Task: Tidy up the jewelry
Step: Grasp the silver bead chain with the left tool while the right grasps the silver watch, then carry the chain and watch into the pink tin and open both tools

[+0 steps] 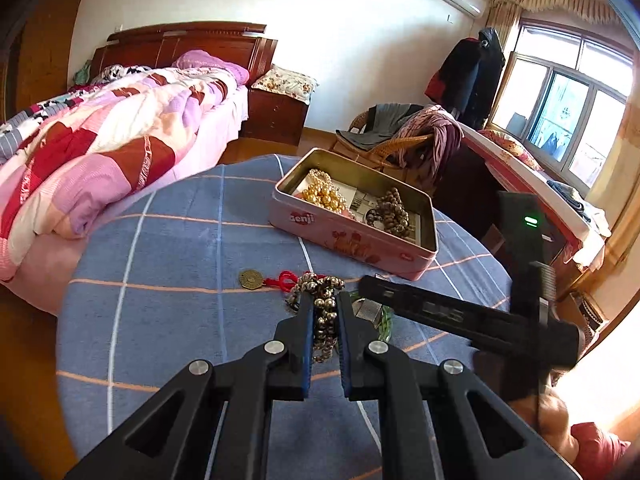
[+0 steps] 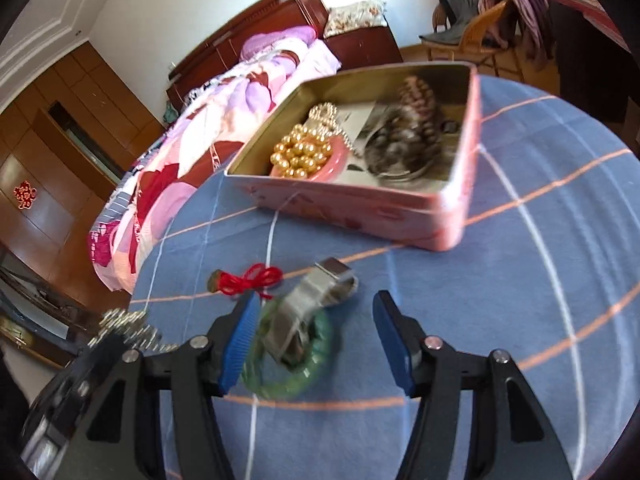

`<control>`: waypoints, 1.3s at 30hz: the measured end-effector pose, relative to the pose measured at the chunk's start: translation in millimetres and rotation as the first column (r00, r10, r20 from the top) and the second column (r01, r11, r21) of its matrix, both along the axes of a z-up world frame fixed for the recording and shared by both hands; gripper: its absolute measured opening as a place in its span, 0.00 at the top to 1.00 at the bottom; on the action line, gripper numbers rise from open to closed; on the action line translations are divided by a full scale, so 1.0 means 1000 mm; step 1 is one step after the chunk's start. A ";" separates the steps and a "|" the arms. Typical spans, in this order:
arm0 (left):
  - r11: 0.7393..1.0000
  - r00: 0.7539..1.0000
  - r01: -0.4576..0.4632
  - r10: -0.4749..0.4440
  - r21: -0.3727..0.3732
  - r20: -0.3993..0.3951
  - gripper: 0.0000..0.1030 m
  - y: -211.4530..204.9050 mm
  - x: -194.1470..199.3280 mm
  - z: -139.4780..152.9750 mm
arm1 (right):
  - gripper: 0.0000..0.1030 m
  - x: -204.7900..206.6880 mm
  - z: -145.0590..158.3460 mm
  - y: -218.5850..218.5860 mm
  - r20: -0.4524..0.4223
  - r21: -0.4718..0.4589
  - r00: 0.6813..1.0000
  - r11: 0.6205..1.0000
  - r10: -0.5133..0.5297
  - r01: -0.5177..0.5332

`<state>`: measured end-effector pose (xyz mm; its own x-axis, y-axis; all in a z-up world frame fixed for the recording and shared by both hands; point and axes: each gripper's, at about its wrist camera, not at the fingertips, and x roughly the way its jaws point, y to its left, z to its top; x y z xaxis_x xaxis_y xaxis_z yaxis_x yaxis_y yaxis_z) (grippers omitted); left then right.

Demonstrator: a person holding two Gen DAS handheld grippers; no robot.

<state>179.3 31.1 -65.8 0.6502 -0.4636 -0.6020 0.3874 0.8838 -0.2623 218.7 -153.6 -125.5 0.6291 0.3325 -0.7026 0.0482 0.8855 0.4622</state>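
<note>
Left tool (image 1: 325, 312): silvery-brown beaded bracelet (image 1: 324, 320) pinched.

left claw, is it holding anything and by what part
The left claw is shut on the silver bead strand, pinched partway along its bunched length; the rest dangles either side.

Sunlit bedroom: wooden bed (image 1: 120, 120) with pink quilt, white walls, wicker chair (image 1: 384, 140), window (image 1: 560, 108).

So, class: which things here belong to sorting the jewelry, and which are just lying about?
Job: tin, gold beads, brown beads, bead string in left tool, bangle, watch, red-cord charm.
Lying about: bed, chair, coats.
</note>
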 end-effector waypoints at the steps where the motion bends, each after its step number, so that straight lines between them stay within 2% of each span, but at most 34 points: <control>1: 1.000 1.000 -0.003 0.003 0.008 0.006 0.91 0.001 -0.001 0.001 | 0.38 0.001 0.001 0.002 0.007 -0.009 1.000 1.000 -0.001 0.001; 3: 1.000 1.000 -0.011 0.011 0.019 0.013 0.91 0.002 -0.003 0.003 | 0.41 0.005 0.002 0.008 -0.004 -0.048 1.000 0.999 0.003 -0.003; 5: 1.000 1.000 -0.014 0.014 0.021 0.016 0.91 0.005 -0.003 0.003 | 0.72 0.005 0.000 0.008 -0.014 -0.032 1.000 0.999 0.023 -0.024; 7: 1.000 1.000 -0.020 0.019 0.022 0.019 0.91 0.007 -0.004 0.003 | 0.74 0.003 0.001 0.006 -0.016 -0.034 1.000 0.999 0.021 -0.021; 9: 1.000 1.000 -0.023 0.023 0.021 0.018 0.91 0.008 -0.004 0.003 | 0.75 -0.004 0.006 0.003 0.002 -0.045 1.000 0.999 0.014 -0.013; 16: 1.000 1.000 -0.027 0.027 0.010 0.011 0.91 0.010 -0.006 0.002 | 0.77 -0.037 0.032 -0.025 0.077 0.035 0.997 0.999 -0.031 0.028; 20: 1.000 1.000 -0.027 0.027 0.002 0.012 0.91 0.007 -0.008 0.003 | 0.77 -0.054 0.049 -0.034 0.129 0.038 0.991 0.998 -0.046 0.042; 25: 1.000 1.000 -0.024 0.024 0.003 0.012 0.91 0.004 -0.010 0.003 | 0.77 -0.064 0.062 -0.033 0.179 -0.058 0.981 0.994 -0.076 0.088; 29: 1.000 1.000 -0.025 0.025 -0.001 0.015 0.91 0.004 -0.011 0.004 | 0.77 -0.066 0.066 -0.040 0.192 -0.079 0.976 0.990 -0.102 0.119; 39: 1.000 0.999 0.003 -0.002 -0.020 0.039 0.91 -0.009 -0.007 0.014 | 0.77 -0.074 0.097 -0.046 0.308 -0.150 0.943 0.973 -0.124 0.176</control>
<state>172.2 21.9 -51.9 0.6716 -0.4769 -0.5670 0.3997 0.8776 -0.2648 144.8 -199.6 -28.5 0.8498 0.1081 -0.5160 0.0716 0.9460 0.3162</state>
